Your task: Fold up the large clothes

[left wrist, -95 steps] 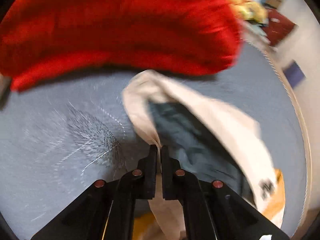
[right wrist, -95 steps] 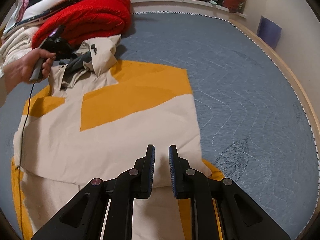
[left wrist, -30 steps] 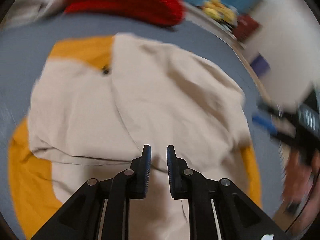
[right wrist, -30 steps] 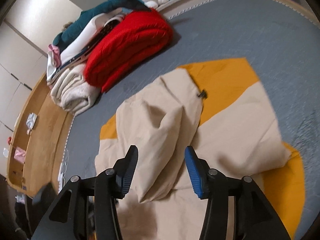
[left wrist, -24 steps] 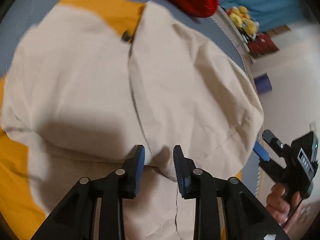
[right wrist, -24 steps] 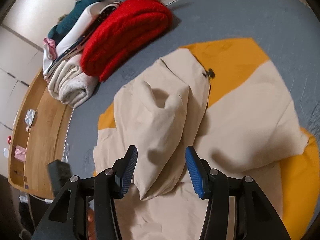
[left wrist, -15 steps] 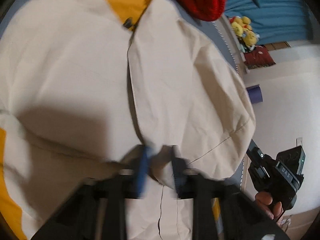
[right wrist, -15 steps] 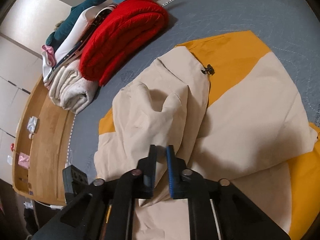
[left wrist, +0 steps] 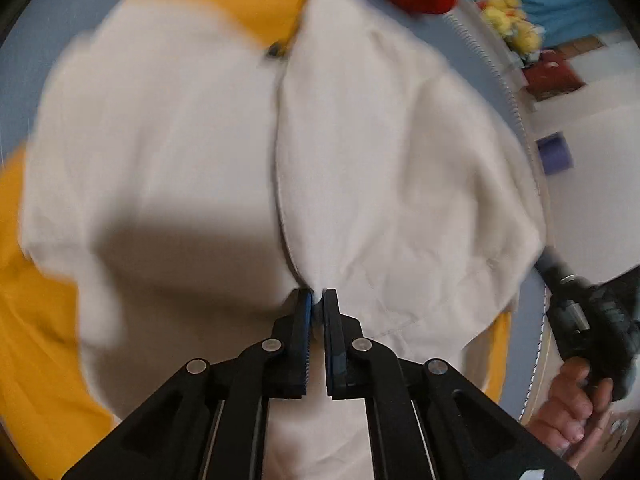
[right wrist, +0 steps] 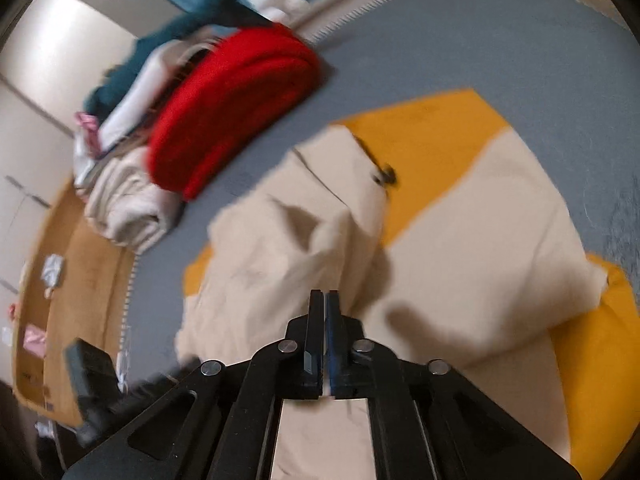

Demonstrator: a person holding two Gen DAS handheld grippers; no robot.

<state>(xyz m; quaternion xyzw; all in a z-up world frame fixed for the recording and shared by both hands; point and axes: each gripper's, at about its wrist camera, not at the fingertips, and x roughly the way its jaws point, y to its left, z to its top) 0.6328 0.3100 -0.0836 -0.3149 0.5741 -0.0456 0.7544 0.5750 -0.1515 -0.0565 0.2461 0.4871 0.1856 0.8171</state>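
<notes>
A large cream and yellow jacket point(left wrist: 400, 160) lies spread on the grey-blue mat point(right wrist: 480, 40). In the left wrist view my left gripper point(left wrist: 316, 300) is shut on a pinch of cream cloth at the near end of the middle seam. My right gripper point(right wrist: 323, 300) is shut on the near edge of the bunched cream fold point(right wrist: 280, 248). The hand point(left wrist: 576, 404) holding the right gripper shows at the right edge of the left wrist view, beside the jacket's right corner. Both views are blurred.
A folded red blanket point(right wrist: 232, 108) and a stack of folded clothes point(right wrist: 124, 200) lie at the mat's far left. Wooden floor point(right wrist: 60, 280) runs beyond that edge. Yellow plush toys point(left wrist: 512, 28) and a purple box point(left wrist: 554, 156) sit past the far right border.
Both grippers were open over the jacket a second ago and now grip cream cloth. The left one has sunk closer to the garment. The right one has hardly moved.
</notes>
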